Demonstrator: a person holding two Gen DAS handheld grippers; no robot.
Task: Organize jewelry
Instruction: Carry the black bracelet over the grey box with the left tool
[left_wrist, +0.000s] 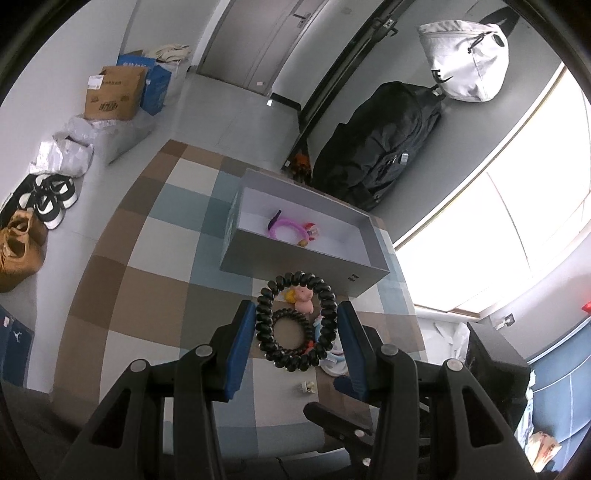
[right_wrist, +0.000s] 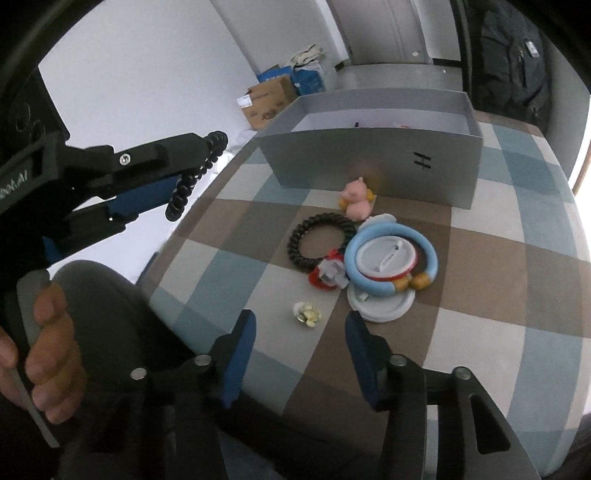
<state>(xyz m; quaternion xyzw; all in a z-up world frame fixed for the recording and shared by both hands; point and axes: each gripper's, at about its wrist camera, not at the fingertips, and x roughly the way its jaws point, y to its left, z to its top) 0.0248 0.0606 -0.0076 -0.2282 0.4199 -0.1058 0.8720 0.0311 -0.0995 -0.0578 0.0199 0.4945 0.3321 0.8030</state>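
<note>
My left gripper is shut on a large black spiral coil ring and holds it above the checkered cloth; the right wrist view shows that left gripper at upper left with the coil ring hanging from it. My right gripper hangs low over the cloth, its jaws apart. A small yellow-and-white trinket lies just ahead of the tips, untouched. A grey open box holds a purple bracelet.
On the cloth before the grey box lie a smaller black coil ring, a pink pig figure, a blue ring, white round badges and a red piece. A hand grips the left handle.
</note>
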